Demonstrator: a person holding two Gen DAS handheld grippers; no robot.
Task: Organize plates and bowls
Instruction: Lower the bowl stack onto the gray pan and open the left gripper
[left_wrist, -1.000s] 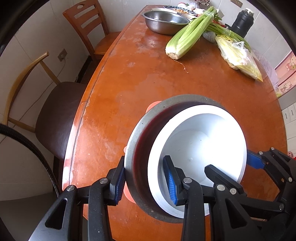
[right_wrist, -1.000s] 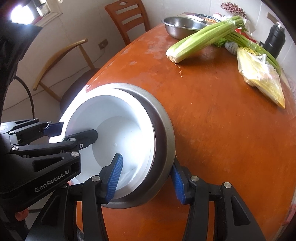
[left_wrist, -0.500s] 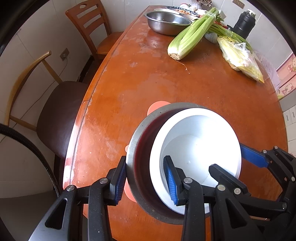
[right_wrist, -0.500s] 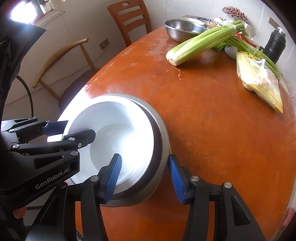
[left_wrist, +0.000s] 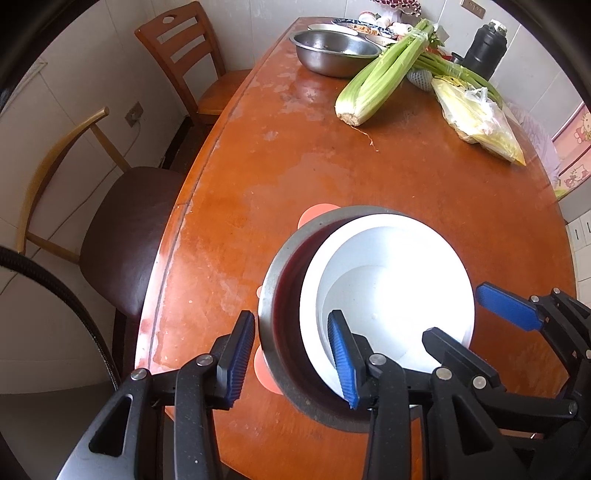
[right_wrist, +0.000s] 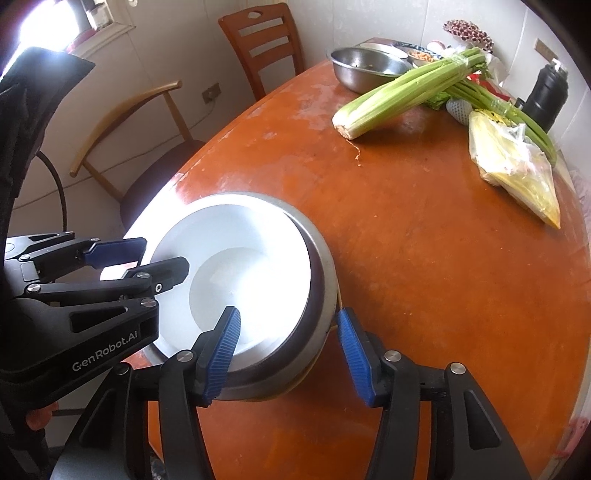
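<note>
A tiled kitchen corner with two chairs (left_wrist: 122, 236) frames the long orange worktop (left_wrist: 332, 177), its far end crowded with a steel basin (left_wrist: 332, 51), celery (left_wrist: 384, 77), a bag of greens (right_wrist: 513, 170) and a flask (left_wrist: 484, 46). Near us sits the stack: a steel bowl (left_wrist: 291, 354) with white bowls (left_wrist: 399, 295) nested inside, over something pink (left_wrist: 317, 212) we cannot identify. We have the left gripper (left_wrist: 291, 360) and right gripper (right_wrist: 288, 341) each straddling the steel rim from opposite sides, fingers (left_wrist: 341, 356) one inside, one outside, with visible gaps, so neither seems to clamp yet. We judge we are about to move the stack. Next we would need both grips to close evenly before lifting level.
</note>
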